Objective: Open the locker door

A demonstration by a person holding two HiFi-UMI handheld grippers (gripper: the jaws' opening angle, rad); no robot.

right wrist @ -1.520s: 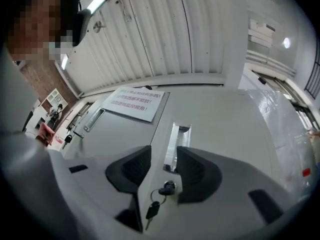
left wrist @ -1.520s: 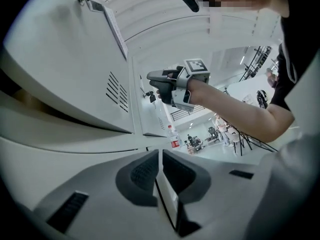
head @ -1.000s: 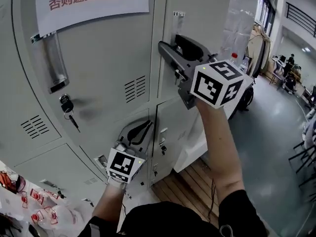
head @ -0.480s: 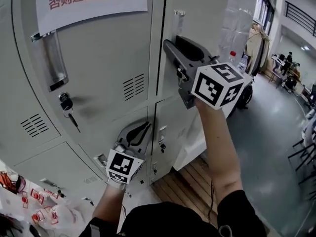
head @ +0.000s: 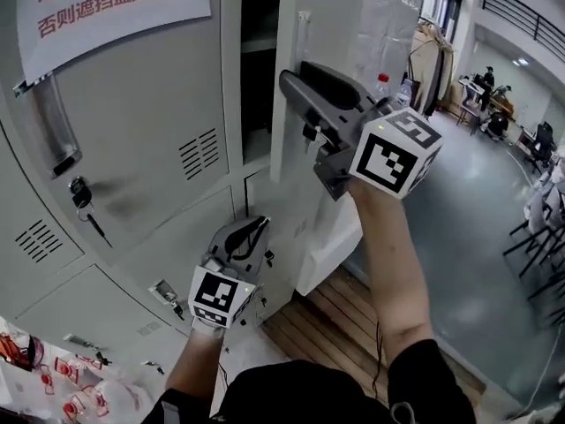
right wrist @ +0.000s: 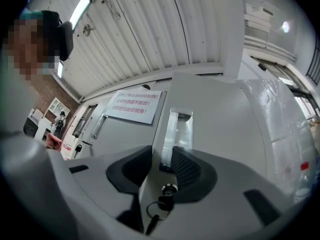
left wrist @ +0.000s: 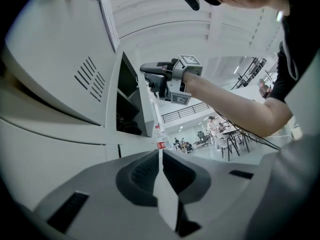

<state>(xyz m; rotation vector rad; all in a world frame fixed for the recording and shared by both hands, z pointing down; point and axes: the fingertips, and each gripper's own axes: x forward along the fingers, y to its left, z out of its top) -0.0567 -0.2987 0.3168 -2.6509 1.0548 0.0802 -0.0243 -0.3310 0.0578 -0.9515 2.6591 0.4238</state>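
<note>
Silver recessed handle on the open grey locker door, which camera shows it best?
Right gripper view: the silver recessed handle rises from between the right gripper's jaws. Head view shows only its top above that gripper; left gripper view sees the grey locker door edge-on, handle hidden.

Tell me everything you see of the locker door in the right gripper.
The locker door is pale grey metal, upright and ajar, with a dark gap beside its edge. It has a shiny vertical recessed handle and, below it, an inserted key with a hanging ring. The right gripper clamps its edge there with both jaws.
</note>
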